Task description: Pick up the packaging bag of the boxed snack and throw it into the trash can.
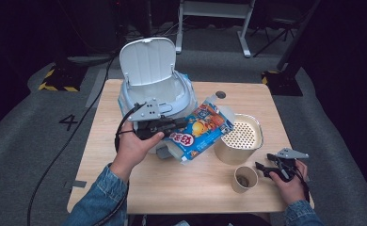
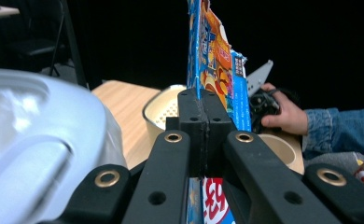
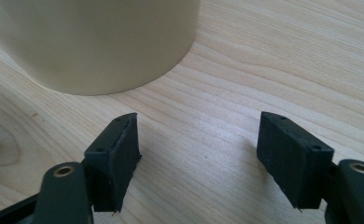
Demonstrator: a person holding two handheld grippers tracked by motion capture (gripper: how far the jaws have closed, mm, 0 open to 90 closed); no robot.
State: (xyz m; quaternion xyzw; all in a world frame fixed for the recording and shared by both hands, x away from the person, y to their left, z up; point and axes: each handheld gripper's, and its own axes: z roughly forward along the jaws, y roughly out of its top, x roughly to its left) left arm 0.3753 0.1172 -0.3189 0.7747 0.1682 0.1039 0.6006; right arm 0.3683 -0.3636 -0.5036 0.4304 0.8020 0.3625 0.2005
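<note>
The snack bag (image 1: 201,131) is held above the middle of the tabletop (image 1: 181,188), pinched in the left claw (image 1: 172,126), whose jaws are closed flat on its thin edge. It is judged light, limp and crinkly, with a torn top, so contents could spill if tipped; a grip on the flat seam near an edge is judged best. Just left and far stands the white cooker (image 1: 153,89), lid raised. Right of the bag sits the perforated metal pot (image 1: 240,139), with a paper cup (image 1: 245,179) nearer. The right claw (image 1: 262,168) rests low beside the cup, jaws parted and empty. Open room is left at the near left.
</note>
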